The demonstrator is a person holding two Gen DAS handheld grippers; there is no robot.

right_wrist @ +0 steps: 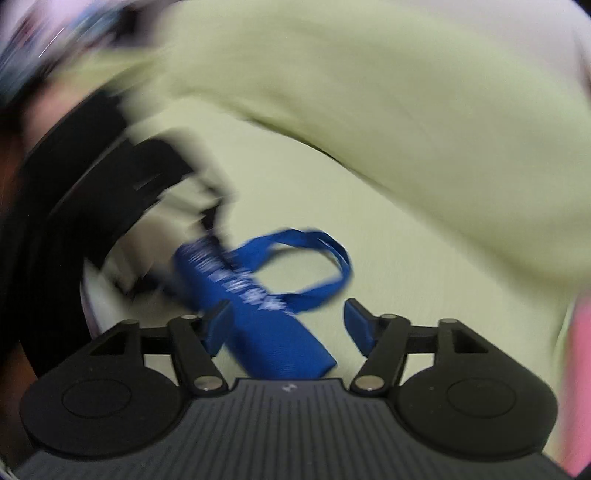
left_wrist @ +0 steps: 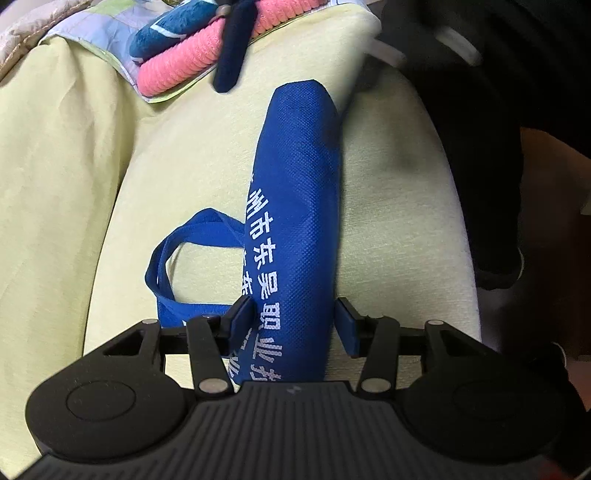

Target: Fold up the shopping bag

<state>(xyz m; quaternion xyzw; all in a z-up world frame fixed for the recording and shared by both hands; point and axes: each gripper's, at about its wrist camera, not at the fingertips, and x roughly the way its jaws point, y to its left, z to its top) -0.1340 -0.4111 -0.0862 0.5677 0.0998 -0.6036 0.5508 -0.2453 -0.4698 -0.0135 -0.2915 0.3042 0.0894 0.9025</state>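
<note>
The blue shopping bag with white lettering lies folded into a long narrow strip on the pale green bed cover. Its handle loop sticks out to the left. My left gripper is open, its blue pads either side of the strip's near end without squeezing it. In the blurred right wrist view the same strip runs diagonally with its handle loop to the right. My right gripper is open above the strip's near end. The left gripper shows as a dark blur at the strip's far end.
A pile of folded cloth, pink towels and a blue item, sits at the far edge of the cover. A dark sleeve and hand fill the right side. A raised fold of the green cover rises behind the bag.
</note>
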